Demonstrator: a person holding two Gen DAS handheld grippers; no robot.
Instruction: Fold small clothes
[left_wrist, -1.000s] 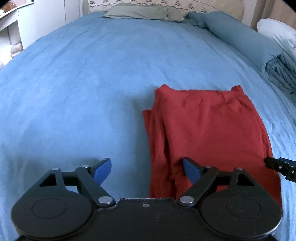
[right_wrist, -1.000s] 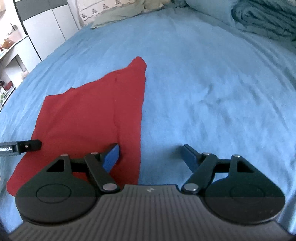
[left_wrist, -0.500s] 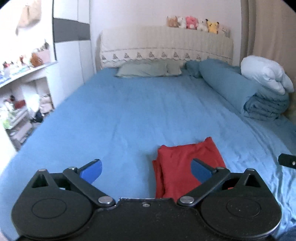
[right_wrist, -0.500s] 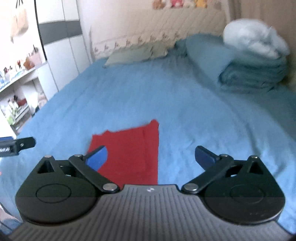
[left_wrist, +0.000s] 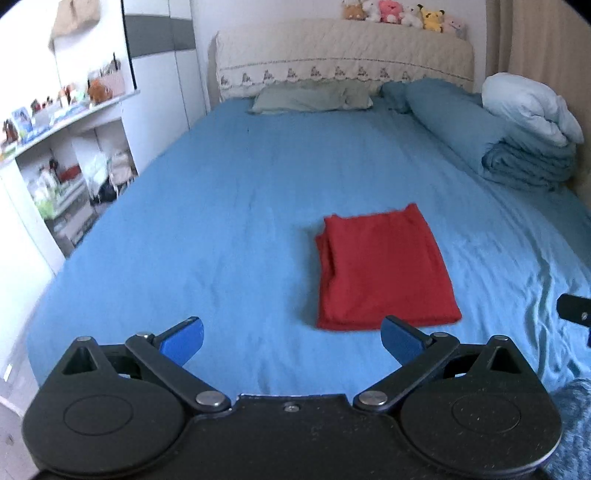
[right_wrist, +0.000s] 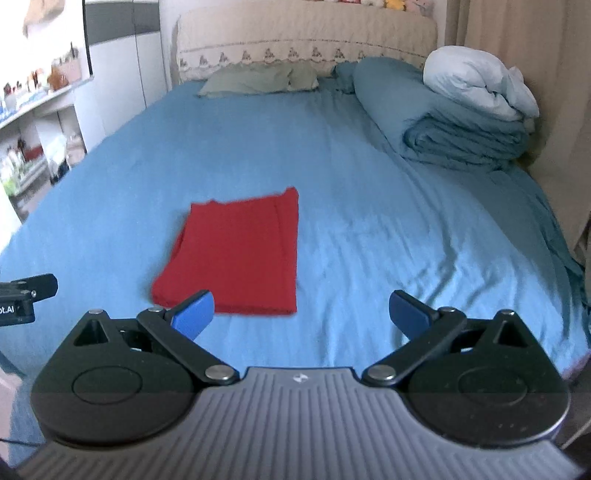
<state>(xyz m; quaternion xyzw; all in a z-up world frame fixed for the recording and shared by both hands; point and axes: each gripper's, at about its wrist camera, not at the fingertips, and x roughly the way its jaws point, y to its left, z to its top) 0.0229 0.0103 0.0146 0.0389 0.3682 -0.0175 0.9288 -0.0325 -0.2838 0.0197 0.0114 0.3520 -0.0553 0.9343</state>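
A red cloth garment (left_wrist: 384, 269), folded into a neat flat rectangle, lies on the blue bed sheet (left_wrist: 221, 221) near the foot of the bed, its layered edges stacked along the left side. We judge the fold finished: nothing holds the garment, and it rests squared up where both hands could reach it.

Our left gripper (left_wrist: 291, 338) hangs above the near edge of the bed with its blue-padded jaws spread wide and empty, the garment just beyond them. Our right gripper (right_wrist: 303, 314) sits the same way, jaws spread and holding nothing, the garment off to its left.

Farther out, a grey-green pillow (left_wrist: 314, 98) lies at the cream quilted headboard (left_wrist: 343, 51), topped by a row of plush toys (left_wrist: 402, 13), and a rolled blue duvet (left_wrist: 480, 144) lines the right side.

A second ago both grippers were low over the garment, filling the view with red; they have since drawn back and lifted, so the whole bed shows.
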